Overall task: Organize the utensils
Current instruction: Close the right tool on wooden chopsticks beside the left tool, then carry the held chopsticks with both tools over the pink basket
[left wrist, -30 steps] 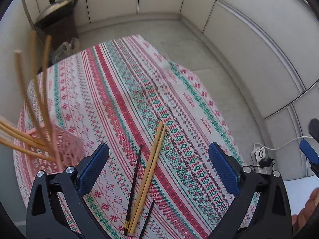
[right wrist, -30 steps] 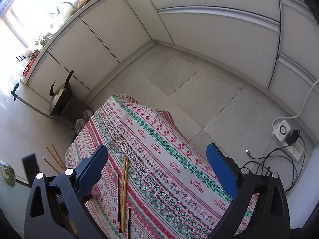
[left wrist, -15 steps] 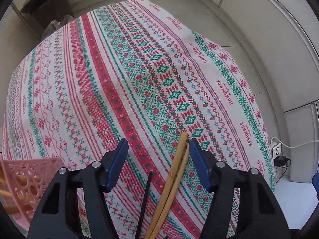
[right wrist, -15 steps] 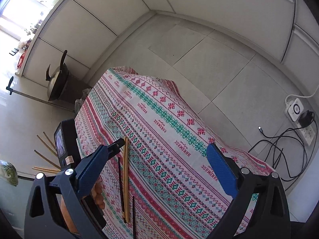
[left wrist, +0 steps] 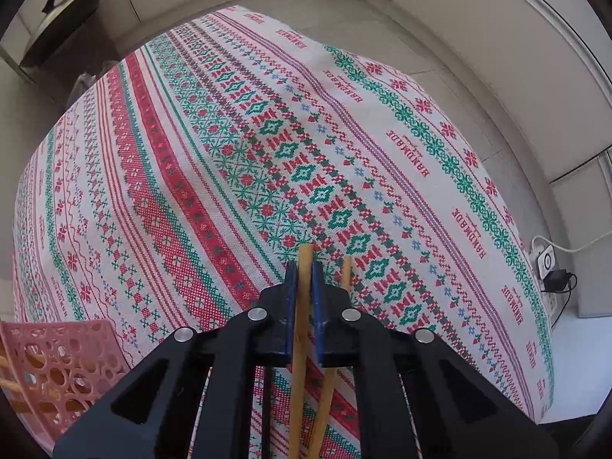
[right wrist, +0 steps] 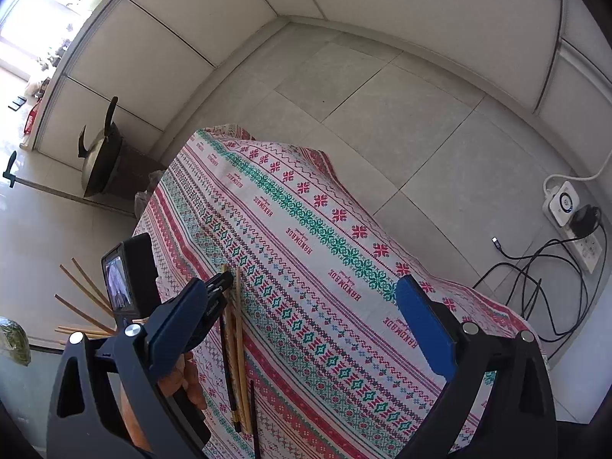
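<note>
My left gripper [left wrist: 301, 267] is shut on a wooden chopstick [left wrist: 302, 306] low over the patterned tablecloth [left wrist: 229, 153]. A second wooden chopstick [left wrist: 346, 271] lies just right of it. In the right wrist view the left gripper [right wrist: 225, 281] shows pinching the chopstick's far end, with the other wooden chopstick [right wrist: 240, 344] and two black chopsticks [right wrist: 226, 367] lying beside it on the cloth. A pink perforated basket [left wrist: 57, 363] at the lower left holds several wooden chopsticks [right wrist: 84, 298]. My right gripper [right wrist: 306, 325] is open and empty, high above the table.
A wok on a dark stand [right wrist: 103, 164] is beyond the table's far corner. A power strip with cables [right wrist: 570, 206] lies on the tiled floor to the right. The table edge drops off on the right [left wrist: 535, 306].
My left gripper came down over the wooden chopsticks and closed from wide open onto one of them. My right gripper stayed open and tilted slightly.
</note>
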Motion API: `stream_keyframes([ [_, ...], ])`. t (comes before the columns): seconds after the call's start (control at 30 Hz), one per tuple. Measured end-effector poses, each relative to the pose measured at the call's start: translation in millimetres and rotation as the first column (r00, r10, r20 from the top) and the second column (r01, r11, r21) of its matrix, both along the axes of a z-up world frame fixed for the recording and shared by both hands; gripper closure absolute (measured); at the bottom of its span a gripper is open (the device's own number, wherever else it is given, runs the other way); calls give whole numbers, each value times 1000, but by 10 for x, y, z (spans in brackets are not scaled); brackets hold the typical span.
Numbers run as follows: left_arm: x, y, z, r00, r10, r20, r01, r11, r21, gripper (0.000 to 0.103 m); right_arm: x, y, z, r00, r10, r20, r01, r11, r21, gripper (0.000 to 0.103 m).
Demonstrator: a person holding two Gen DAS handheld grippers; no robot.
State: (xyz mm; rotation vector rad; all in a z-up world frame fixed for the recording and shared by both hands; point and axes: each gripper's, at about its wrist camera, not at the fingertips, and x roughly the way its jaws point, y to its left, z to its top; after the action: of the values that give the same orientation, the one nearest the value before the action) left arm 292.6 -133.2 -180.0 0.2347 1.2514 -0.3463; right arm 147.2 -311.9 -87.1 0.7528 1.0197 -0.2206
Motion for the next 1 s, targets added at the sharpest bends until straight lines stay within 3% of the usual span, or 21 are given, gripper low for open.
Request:
stream_keyframes([
  [0.23, -414, 228, 478, 996, -24, 80, 29, 998, -52, 97, 209, 152, -89, 999, 30, -35, -31, 999, -24, 7],
  [0.5, -1270, 874, 1229, 981, 23, 194, 12, 984, -176, 97, 774, 852, -427, 969, 218, -117, -225, 973, -44, 11],
  [0.77, -1935, 1475, 1733, 942, 116, 314, -26, 961, -277, 97, 1146, 1265, -949, 929, 267, -257, -287, 957, -45, 56],
  [0.8, -1976, 1525, 1765, 938, 124, 323, -29, 958, -284, 97, 1167, 1303, -950, 933, 259, -248, -286, 955, -77, 58],
  [0.83, -1987, 1558, 1784, 937, 129, 326, -31, 957, -289, 97, 1190, 1340, -946, 934, 270, -235, -296, 952, -83, 78],
  [0.9, -1980, 1618, 1815, 935, 140, 325, -38, 953, -302, 97, 1223, 1378, -967, 932, 288, -222, -309, 949, -66, 91],
  [0.93, -1987, 1640, 1828, 935, 144, 324, -40, 951, -306, 97, 1241, 1389, -1012, 923, 313, -224, -327, 944, -31, 96],
  [1.0, -1990, 1659, 1841, 933, 151, 326, -43, 948, -316, 97, 1217, 1359, -1023, 932, 303, -200, -312, 950, -15, 97],
])
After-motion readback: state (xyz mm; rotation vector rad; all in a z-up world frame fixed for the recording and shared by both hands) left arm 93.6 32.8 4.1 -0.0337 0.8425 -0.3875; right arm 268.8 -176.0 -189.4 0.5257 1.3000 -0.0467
